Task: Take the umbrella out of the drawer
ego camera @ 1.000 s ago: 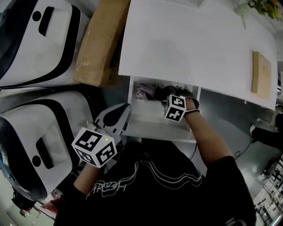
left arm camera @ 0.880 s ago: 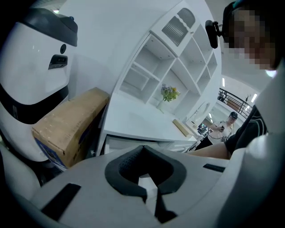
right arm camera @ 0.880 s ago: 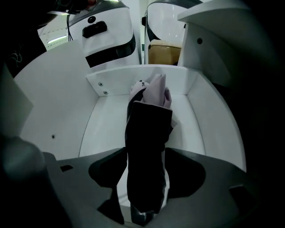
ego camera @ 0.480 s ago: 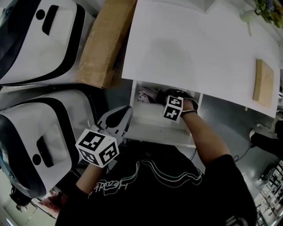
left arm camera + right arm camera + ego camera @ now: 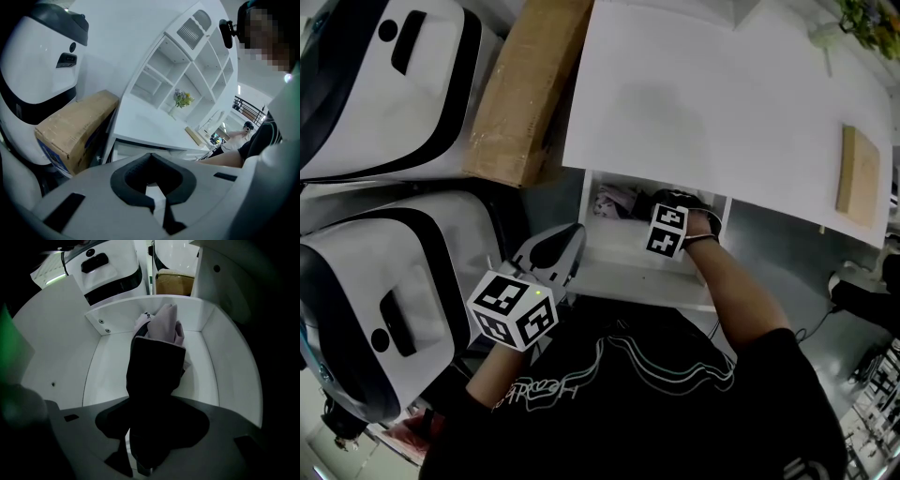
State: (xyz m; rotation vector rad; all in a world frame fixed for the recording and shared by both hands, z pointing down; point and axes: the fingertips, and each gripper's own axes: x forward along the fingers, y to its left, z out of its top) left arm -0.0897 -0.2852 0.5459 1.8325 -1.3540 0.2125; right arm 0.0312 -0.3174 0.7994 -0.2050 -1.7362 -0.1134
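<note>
Between the drawer walls (image 5: 61,345), right tool (image 5: 140,460) clamps umbrella (image 5: 154,373).

Umbrella (image 5: 155,373) in drawer (image 5: 110,318) under desk (image 5: 722,103)

Head camera steeply above drawer (image 5: 623,264)

In the head view the desk top (image 5: 722,103) and the right gripper (image 5: 658,208) hid most of the drawer (image 5: 623,272), leaving only a pink scrap of the umbrella (image 5: 609,200) in sight. The cardboard box (image 5: 525,84) was cut off by the top edge. In the right gripper view the umbrella's near end was lost in shadow.
</note>
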